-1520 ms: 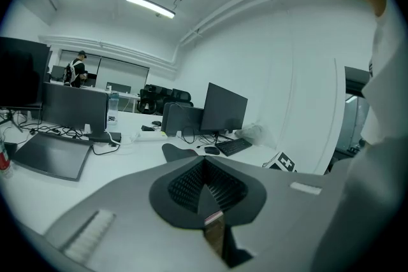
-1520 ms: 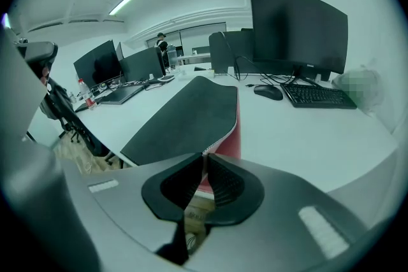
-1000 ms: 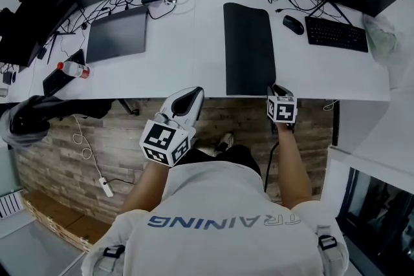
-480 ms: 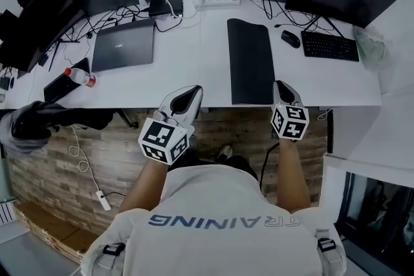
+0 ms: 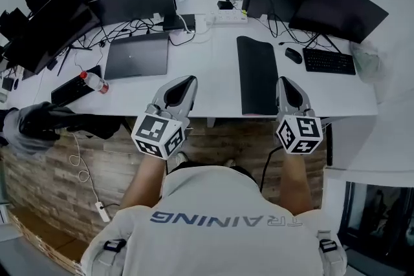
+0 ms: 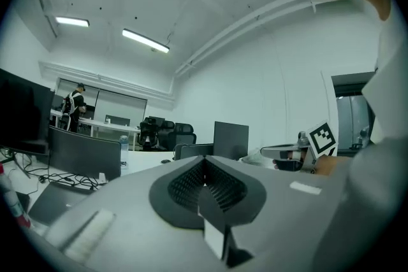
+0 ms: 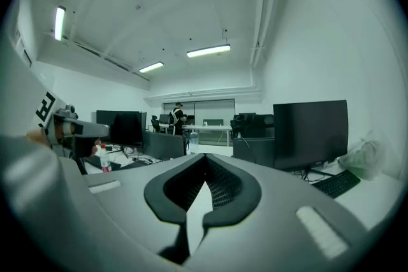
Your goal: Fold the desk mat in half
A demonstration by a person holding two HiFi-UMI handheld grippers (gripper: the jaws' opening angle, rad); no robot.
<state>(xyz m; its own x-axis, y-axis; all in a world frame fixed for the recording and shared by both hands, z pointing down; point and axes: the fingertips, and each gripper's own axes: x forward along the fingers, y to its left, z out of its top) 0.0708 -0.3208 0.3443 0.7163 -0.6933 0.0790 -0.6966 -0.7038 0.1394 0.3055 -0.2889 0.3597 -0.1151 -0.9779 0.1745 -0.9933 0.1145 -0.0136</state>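
Right hand-held gripper point(image 5: 287, 80) rose; desk mat point(image 5: 257, 74) runs front-to-back.

White short-sleeved shirt point(image 5: 220, 216), grey-blue lettering across it, a black buckled strap point(image 5: 114, 247) at each shoulder. Ahead of the shirt, left gripper point(image 5: 188, 79) and right gripper point(image 5: 285, 80): pale grey shells, dark oval hollows, each backed by a black-and-white marker cube point(image 5: 157, 134).

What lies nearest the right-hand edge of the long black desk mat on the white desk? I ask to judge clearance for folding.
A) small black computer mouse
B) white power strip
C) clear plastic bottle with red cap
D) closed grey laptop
A: in the head view the small black computer mouse lies just right of the long black desk mat, apart from it, with the black keyboard beyond.
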